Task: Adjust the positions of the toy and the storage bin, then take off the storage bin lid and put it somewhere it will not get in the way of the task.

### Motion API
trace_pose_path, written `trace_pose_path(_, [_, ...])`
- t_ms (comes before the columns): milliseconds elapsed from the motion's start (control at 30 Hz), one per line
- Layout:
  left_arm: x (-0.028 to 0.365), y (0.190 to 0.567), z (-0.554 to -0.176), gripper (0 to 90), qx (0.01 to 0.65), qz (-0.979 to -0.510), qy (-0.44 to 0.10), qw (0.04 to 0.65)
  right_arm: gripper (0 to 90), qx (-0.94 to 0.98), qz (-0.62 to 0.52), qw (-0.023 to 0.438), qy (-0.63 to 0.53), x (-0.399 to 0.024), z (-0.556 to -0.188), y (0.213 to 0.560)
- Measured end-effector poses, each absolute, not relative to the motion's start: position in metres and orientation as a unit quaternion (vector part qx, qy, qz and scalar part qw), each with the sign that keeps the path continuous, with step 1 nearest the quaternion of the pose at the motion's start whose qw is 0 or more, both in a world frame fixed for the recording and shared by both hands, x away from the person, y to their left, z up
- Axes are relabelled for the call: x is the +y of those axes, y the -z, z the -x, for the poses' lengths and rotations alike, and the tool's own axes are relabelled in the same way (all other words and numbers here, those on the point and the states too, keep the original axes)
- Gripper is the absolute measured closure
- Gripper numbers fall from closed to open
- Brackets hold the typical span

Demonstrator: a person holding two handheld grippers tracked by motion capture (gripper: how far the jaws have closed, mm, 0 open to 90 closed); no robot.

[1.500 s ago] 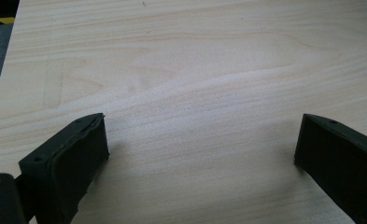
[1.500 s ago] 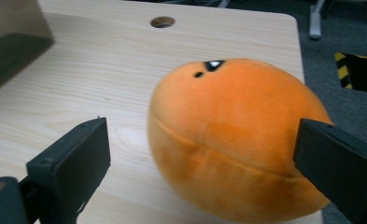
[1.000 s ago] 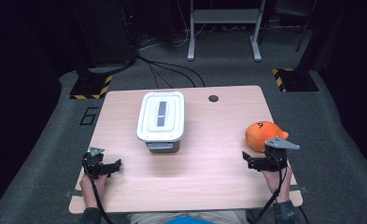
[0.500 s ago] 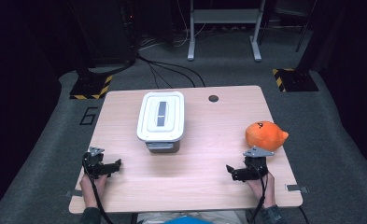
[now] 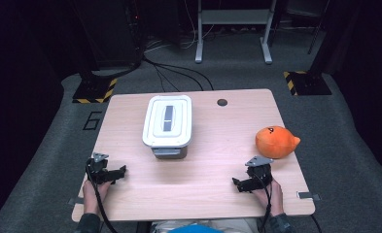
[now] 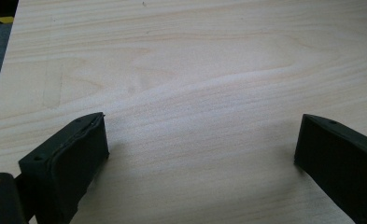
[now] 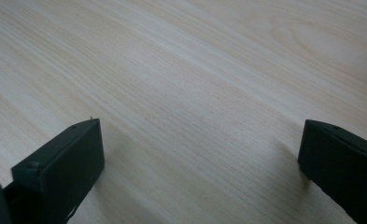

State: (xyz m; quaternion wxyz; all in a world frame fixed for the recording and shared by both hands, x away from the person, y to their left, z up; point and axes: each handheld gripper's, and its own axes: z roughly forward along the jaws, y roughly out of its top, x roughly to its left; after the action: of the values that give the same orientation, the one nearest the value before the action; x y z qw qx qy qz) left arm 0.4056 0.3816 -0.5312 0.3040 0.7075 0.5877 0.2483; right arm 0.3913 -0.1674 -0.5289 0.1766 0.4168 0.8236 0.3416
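While the wooden table (image 5: 203,189) is mostly bare, a lidded white bin (image 5: 167,121) sits toward its far edge. Orange plush toy (image 5: 275,141) lies by the right edge, just beyond the right gripper (image 5: 243,184); left gripper (image 5: 116,174) is well apart. Both sets of jaws gape, holding nothing.

We each carry a small black gripper: the left gripper (image 5: 122,170) and the right gripper (image 5: 236,183) are built of dark blocky parts, each topped by a grey three-cornered plate with dark screw dots at its corners. A thin black cable trails from each back along our forearms. Up close, our jaws are matt black rectangular blocks with small holes on their upper faces. Dark sleeve cuffs show at our wrists, and something blue sits between them
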Motion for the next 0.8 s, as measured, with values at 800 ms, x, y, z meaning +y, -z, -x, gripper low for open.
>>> trace_pose_path(800, [0.373,0.477,-0.416,0.5,0.576,-0.706,-0.248,0.330,0.0,0.826,-0.413,0.174,-0.341,-0.168,-0.395,0.529])
